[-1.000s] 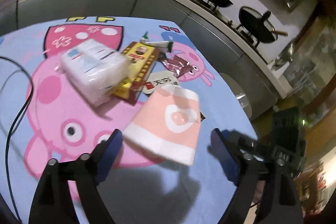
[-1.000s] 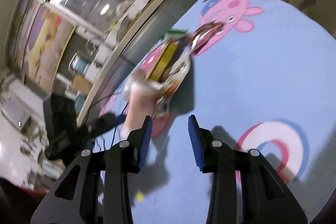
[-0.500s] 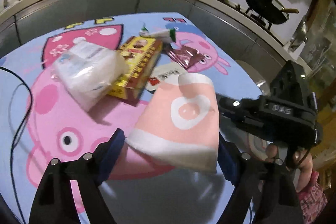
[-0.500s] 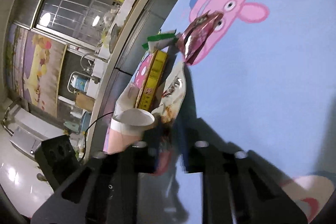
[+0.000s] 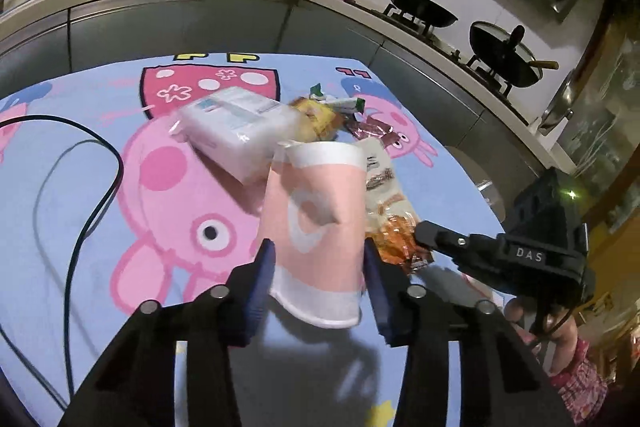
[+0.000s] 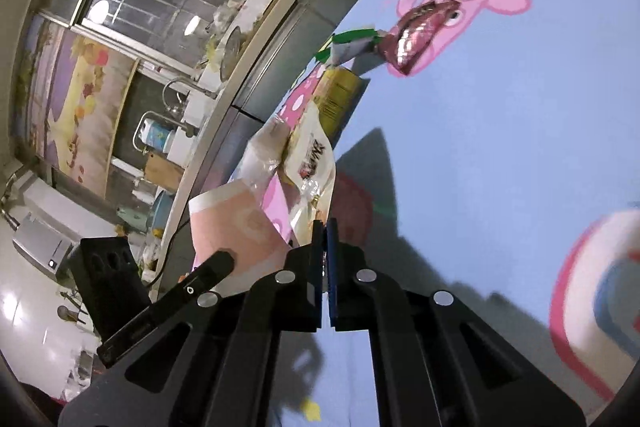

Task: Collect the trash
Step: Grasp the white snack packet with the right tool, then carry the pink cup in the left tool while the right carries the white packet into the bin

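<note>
A pink paper cup (image 5: 316, 215) with a white rim sits between the fingers of my left gripper (image 5: 318, 259). The jaws are closing and both blue pads press its sides near the base. The cup (image 6: 236, 227) also shows at the left of the right wrist view. My right gripper (image 6: 325, 231) is shut on the lower edge of a white and orange snack wrapper (image 6: 312, 163), which stands up from the cloth. From the left wrist view, the right gripper (image 5: 424, 229) comes in from the right and meets that wrapper (image 5: 390, 211) beside the cup.
Behind the cup on the blue cartoon tablecloth (image 5: 80, 107) lie a tissue pack (image 5: 236, 131), a yellow box (image 5: 320, 115), a green and white wrapper (image 5: 344, 103) and a maroon foil wrapper (image 5: 372, 129). A black cable (image 5: 92, 203) loops at the left. Grey kitchen cabinets (image 5: 180, 27) stand behind.
The left jaws have closed in from wide apart onto the pink cup, which now points away from me. The right gripper has come in beside it, shut on the snack wrapper and raised it.
</note>
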The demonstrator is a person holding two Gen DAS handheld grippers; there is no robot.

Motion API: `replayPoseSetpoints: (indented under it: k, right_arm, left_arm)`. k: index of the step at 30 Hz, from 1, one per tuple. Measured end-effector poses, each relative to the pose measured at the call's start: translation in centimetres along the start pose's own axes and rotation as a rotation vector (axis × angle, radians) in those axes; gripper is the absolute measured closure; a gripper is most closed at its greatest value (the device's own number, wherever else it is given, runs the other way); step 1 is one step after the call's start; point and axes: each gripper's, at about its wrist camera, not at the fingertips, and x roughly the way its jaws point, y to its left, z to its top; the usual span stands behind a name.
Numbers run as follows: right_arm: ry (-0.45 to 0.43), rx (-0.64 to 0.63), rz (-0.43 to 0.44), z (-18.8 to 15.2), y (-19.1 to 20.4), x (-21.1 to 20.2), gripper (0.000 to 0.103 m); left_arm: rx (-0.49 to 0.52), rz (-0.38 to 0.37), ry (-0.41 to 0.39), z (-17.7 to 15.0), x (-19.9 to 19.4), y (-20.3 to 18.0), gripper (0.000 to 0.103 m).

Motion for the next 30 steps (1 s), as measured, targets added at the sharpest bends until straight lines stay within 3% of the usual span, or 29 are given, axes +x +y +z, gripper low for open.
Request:
replayPoseSetpoints:
  k: [10,14,21,30]
  right_arm:
    - [0.039,-0.029,-0.039,-0.4,0.4,1.2,0.098]
    - [0.017,-0.046,-0.005,-0.4,0.8,0.5,0.102]
    - [-0.114,-0.027,-0.019,0.7,-0.6,-4.8,0.103]
    - [-0.386,0.220,-0.039,2.6,-9.1,-14.0,0.103]
  left_arm:
    - [-0.047,-0.010,-0.009,0.4,-0.8,1.4,0.082]
    - [-0.060,-0.082,-0.004,0.4,-1.6,0.8,0.082]
    - [0.006,-0.164,0.023,1.8,-0.3,-3.6,0.082]
    - [0.188,-0.295,0.142,5.1,7.5,-14.6,0.082]
